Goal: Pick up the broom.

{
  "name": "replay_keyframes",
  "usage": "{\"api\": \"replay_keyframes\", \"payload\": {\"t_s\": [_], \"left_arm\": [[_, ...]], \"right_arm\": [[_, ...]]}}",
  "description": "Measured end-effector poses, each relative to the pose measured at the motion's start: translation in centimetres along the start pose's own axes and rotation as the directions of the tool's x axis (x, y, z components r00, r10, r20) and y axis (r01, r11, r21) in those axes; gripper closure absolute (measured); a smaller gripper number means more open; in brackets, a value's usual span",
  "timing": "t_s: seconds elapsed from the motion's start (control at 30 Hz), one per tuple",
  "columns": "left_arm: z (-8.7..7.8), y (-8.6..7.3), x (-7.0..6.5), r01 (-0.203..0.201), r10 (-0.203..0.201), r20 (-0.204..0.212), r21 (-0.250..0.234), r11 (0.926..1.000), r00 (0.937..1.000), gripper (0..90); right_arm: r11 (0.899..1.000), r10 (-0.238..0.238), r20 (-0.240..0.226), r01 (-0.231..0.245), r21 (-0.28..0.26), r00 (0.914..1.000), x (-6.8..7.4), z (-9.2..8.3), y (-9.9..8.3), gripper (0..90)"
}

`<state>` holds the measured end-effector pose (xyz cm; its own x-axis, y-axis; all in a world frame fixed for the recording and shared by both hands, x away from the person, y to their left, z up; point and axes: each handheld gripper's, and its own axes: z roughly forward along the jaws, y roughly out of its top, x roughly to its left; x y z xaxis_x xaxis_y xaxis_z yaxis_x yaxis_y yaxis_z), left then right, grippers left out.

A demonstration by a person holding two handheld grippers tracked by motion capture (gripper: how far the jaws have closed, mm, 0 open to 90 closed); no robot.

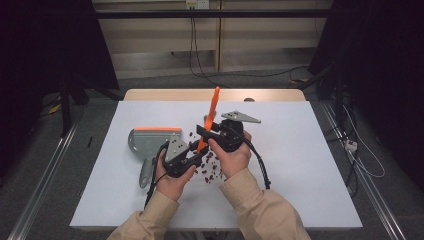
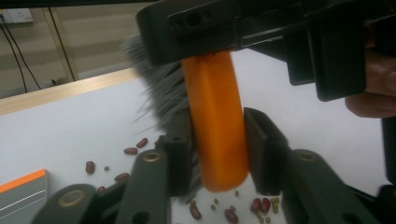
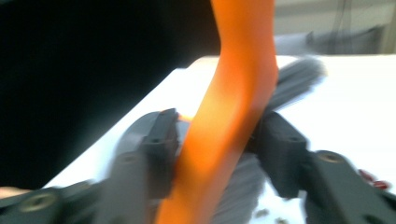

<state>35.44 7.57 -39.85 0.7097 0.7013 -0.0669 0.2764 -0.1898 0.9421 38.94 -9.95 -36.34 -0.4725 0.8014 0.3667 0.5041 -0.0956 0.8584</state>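
An orange-handled brush with grey bristles stands tilted above the white table, held between both grippers. My left gripper grips its lower end; in the left gripper view the pads sit against the orange handle and the bristles. My right gripper reaches in from the right a little higher up, and its pads close on the orange handle, though that view is blurred. The right gripper also crosses the top of the left gripper view. Red beans lie scattered under the brush.
A grey dustpan with an orange edge lies flat to the left of the hands, its handle toward the table's front. Small beans are strewn around the brush's end. The white table has free room on the right.
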Motion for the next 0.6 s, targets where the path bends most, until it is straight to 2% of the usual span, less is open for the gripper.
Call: {"api": "replay_keyframes", "payload": {"t_s": [0.07,0.1,0.13,0.17,0.23,0.3,0.43,0.6], "left_arm": [[0.3,-0.2,0.2,-0.015,0.015,-0.007,0.012,0.9998,0.9999,60.0],[0.6,-0.3,0.3,0.003,-0.003,0.004,0.013,0.9999,1.0000,55.9],[0.5,-0.3,0.8,-0.005,0.005,0.013,0.013,0.9999,0.9999,55.3],[0.5,-0.4,1.0,0.000,0.000,0.022,0.009,1.0000,0.9998,58.1],[0.4,-0.5,1.4,0.019,-0.019,0.017,0.020,0.9996,0.9997,49.8],[0.3,-0.4,1.7,0.032,-0.032,0.025,0.013,0.9994,0.9992,40.9],[-0.2,-0.2,2.1,0.041,-0.041,0.032,0.000,0.9992,0.9987,30.7],[-1.0,0.3,2.8,0.039,-0.039,0.035,0.001,0.9992,0.9986,23.5]], "right_arm": [[1.000,0.009,-0.009,-0.009,0.014,0.9999,0.1,0.1,0.0,60.7],[1.000,0.006,-0.017,-0.006,0.018,0.9998,0.0,0.1,0.0,65.4],[1.000,0.024,-0.031,-0.023,0.020,0.9992,-0.2,0.1,0.1,68.9],[1.000,0.018,-0.038,-0.018,0.017,0.9991,-0.4,0.0,0.2,69.8],[1.000,-0.013,-0.015,0.013,0.005,0.9998,-0.7,-0.1,0.4,69.9],[1.000,-0.018,-0.019,0.018,0.012,0.9997,-1.2,-0.3,0.6,69.9],[0.998,-0.048,-0.016,0.049,0.025,0.9987,-2.1,-0.9,0.9,69.9],[0.993,-0.104,-0.009,0.104,0.057,0.9946,-3.0,-1.9,1.2,69.9]]}}
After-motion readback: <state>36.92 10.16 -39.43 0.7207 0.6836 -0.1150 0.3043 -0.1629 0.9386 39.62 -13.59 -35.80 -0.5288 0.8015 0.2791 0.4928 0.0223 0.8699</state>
